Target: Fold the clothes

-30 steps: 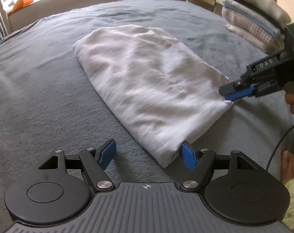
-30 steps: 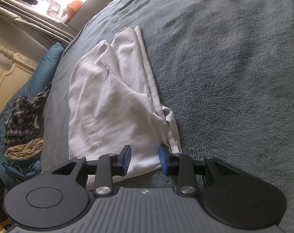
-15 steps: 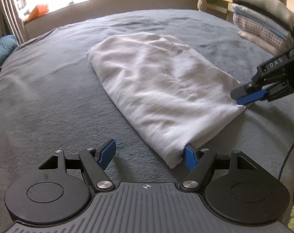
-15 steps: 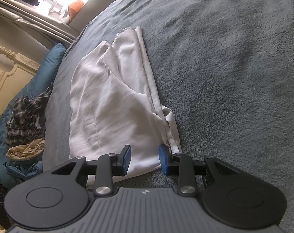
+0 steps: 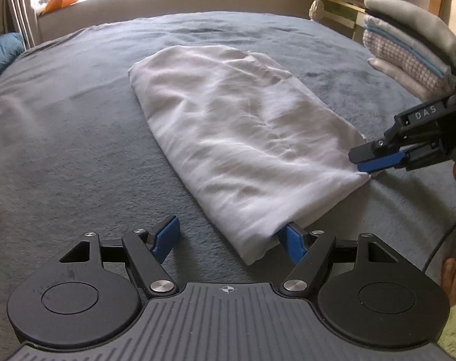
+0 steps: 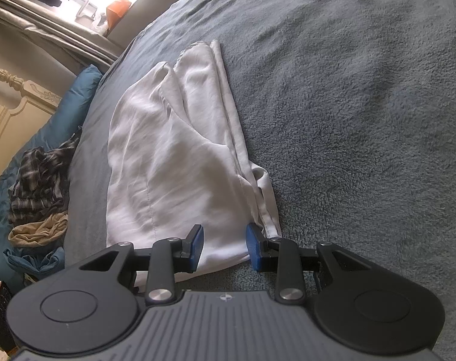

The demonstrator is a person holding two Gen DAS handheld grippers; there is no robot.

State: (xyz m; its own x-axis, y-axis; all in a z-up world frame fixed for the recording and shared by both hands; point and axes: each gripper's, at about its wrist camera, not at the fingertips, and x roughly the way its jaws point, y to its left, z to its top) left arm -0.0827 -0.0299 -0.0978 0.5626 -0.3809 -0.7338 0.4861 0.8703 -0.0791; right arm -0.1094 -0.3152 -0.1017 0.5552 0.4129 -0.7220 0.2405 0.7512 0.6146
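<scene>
**White garment lies folded on the grey bed, tongs at its near corners**

The grey fleece blanket [image 5: 77, 150] covers a bed, with a bright window behind and a blue pillow [image 6: 62, 120] at the headboard side. No box or basket shows in the pictures; the clothes lie loose. A white garment [image 5: 243, 138] lies flat in the middle of the blanket, folded lengthways, with some wrinkles.

The left tongs [image 5: 231, 240] stand wide at the near corner of the garment. One blue pad touches the cloth edge, the other is apart from it over the blanket, so they hold nothing.

The right tongs [image 6: 225, 246] stand narrower at the other near corner. The cloth lies between the pads, but a gap shows on both sides; no grip is visible.

A stack of folded clothes [image 5: 408, 51] stands behind the right tongs. Near the pillow lies a heap with a checked shirt [image 6: 38, 183] and a beige piece [image 6: 38, 230].
</scene>
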